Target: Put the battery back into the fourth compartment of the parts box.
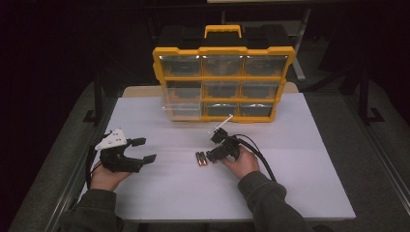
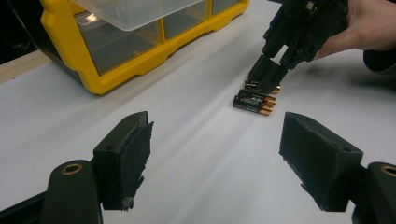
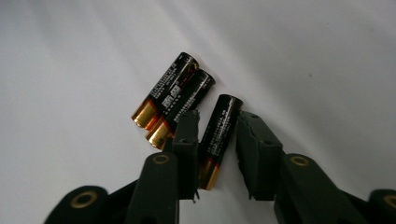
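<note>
On the white table (image 1: 300, 159), the right gripper (image 3: 217, 140) straddles one battery (image 3: 218, 135) lengthwise, jaws not yet closed.

The left black two-jaw gripper (image 1: 143, 150) is held low at the person's left hand (image 1: 104, 176), its jaws spread wide apart with nothing between them. The right black two-jaw gripper (image 3: 217, 140) points steeply downward from the right hand (image 1: 241, 162), its jaws narrowed but with a visible gap at one side.
</note>
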Tool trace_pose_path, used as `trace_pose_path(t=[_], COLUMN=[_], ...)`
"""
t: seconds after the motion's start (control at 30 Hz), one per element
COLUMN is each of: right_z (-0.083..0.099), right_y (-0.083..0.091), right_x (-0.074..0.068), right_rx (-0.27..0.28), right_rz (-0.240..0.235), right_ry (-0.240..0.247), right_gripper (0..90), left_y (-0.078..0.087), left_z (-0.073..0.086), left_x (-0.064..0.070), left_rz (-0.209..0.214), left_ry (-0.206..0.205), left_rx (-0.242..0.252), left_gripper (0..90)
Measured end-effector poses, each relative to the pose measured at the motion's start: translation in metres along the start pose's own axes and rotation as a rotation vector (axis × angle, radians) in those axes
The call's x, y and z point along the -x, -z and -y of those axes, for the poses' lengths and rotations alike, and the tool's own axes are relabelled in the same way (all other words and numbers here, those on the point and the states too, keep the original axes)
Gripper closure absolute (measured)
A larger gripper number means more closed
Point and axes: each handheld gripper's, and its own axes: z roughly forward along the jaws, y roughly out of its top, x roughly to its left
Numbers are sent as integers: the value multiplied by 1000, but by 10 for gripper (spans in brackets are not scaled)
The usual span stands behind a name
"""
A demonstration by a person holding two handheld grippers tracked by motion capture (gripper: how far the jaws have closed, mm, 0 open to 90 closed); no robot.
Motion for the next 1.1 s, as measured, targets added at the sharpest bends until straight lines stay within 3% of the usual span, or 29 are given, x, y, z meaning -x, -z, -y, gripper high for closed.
trace_pose_path(t=[0.13, 0.33, 0.47, 0.63, 0.73, 0.9, 1.1], right_z=[2, 3, 3, 1, -1, -5, -4], right_y=[0, 1, 4, 13, 22, 38, 51], right_x=[1, 8, 10, 13, 16, 18, 28], right_rx=[9, 18, 23, 40, 53, 61, 92], right_rz=[11, -29, -18, -35, -68, -62, -89], right_ry=[8, -17, 3, 19, 19, 56, 41], right_gripper=[748, 760, 760, 760, 761, 760, 761], left_y=[0, -1, 0, 0, 0, 0, 0], left_z=[0, 0, 0, 0, 0, 0, 0], left_x=[0, 0, 0, -1, -1, -1, -1], left_rz=[1, 7, 8, 7, 6, 7, 8], left_ry=[2, 3, 4, 2, 1, 5, 10], left_rx=[0, 0, -1, 11, 8, 12, 14], left_gripper=[240, 239, 239, 239, 239, 239, 239])
